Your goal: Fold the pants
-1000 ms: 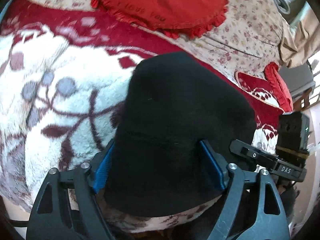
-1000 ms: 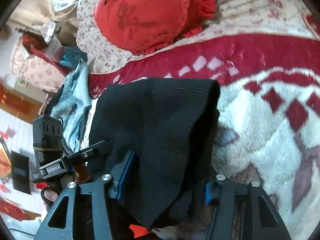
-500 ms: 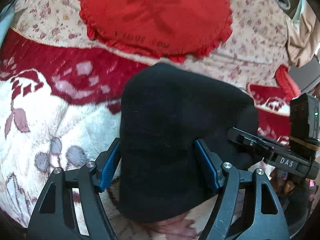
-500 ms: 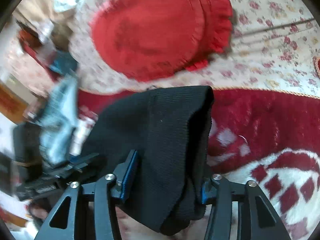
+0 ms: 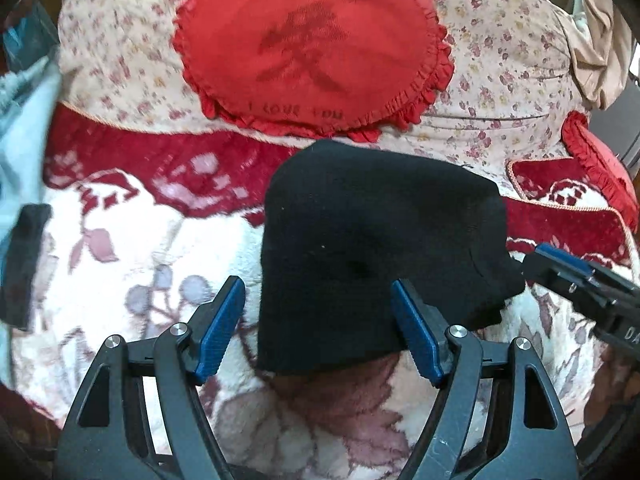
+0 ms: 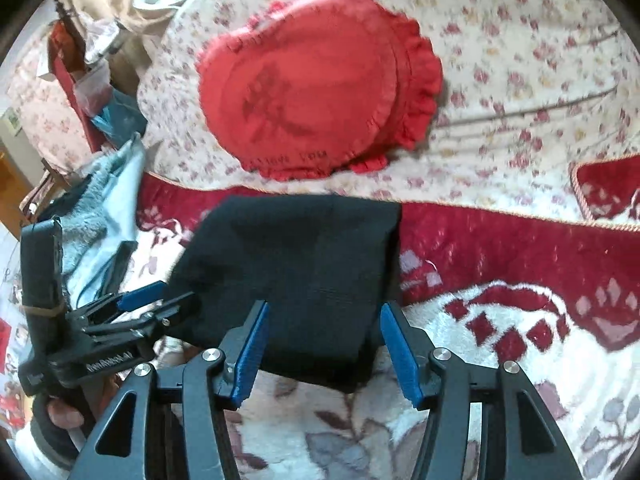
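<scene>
1. Black pants (image 5: pixel 372 248) are seen folded into a compact bundle, lying on a white-and-red patterned blanket (image 5: pixel 132 264), near its red border band.
2. Left claw (image 5: pixel 320 324) is released: blue pads (image 5: pixel 222 324) are spread wide, the near edge of the bundle sits between them, and a gap shows at the left pad. Whether the right pad touches cloth cannot be told.
3. Right claw (image 6: pixel 324 352) is also released: blue pads (image 6: pixel 252 340) straddle the near edge of the pants (image 6: pixel 296 276) without pinching; contact cannot be told.
4. In the right wrist view, the left claw (image 6: pixel 148 300) is seen from the side, at the bundle's left edge, with the hand (image 6: pixel 60 416) holding it visible at the lower left.
5. In the left wrist view, the right claw (image 5: pixel 576 276) is seen at the bundle's right edge.
6. A red ruffled cushion (image 5: pixel 312 48) with "I LOVE YOU" lettering rests on a floral cover (image 5: pixel 500 52) behind the pants, well apart from them.
7. A light-blue towel (image 6: pixel 104 200) lies left of the bundle, near the left claw.
</scene>
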Demonstrator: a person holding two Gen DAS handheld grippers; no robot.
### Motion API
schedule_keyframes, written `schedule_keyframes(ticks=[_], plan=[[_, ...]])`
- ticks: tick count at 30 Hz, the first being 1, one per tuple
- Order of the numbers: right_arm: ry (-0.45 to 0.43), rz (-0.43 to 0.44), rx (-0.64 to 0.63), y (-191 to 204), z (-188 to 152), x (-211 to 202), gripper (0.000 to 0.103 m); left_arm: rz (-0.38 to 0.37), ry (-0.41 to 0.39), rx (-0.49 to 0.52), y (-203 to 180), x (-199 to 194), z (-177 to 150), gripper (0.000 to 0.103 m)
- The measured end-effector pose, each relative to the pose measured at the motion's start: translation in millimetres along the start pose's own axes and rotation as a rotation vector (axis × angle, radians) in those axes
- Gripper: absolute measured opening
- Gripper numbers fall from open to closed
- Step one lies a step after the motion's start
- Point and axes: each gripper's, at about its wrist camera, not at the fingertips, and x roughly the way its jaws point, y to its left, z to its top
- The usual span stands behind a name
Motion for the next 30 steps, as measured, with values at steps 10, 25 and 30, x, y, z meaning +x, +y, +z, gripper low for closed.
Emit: schedule_keyframes(ticks=[10, 25, 30], plan=[[-0.093, -0.030, -0.043, 41.2, -4.2, -27.3, 0.055, 0.154, -0.095, 0.051, -5.7, -48.5, -12.0, 0.076], [-0.132, -0.026, -0.061, 61.6, -9.6, -63.5, 0.055, 0.135, -0.206, 0.009, 0.2, -103.0, -19.5, 0.076], [-0.143, -0.022, -0.070, 65.8, -8.9, -69.8, 0.055, 0.144, -0.222, 0.013, -0.1, -110.6, -22.7, 0.076]])
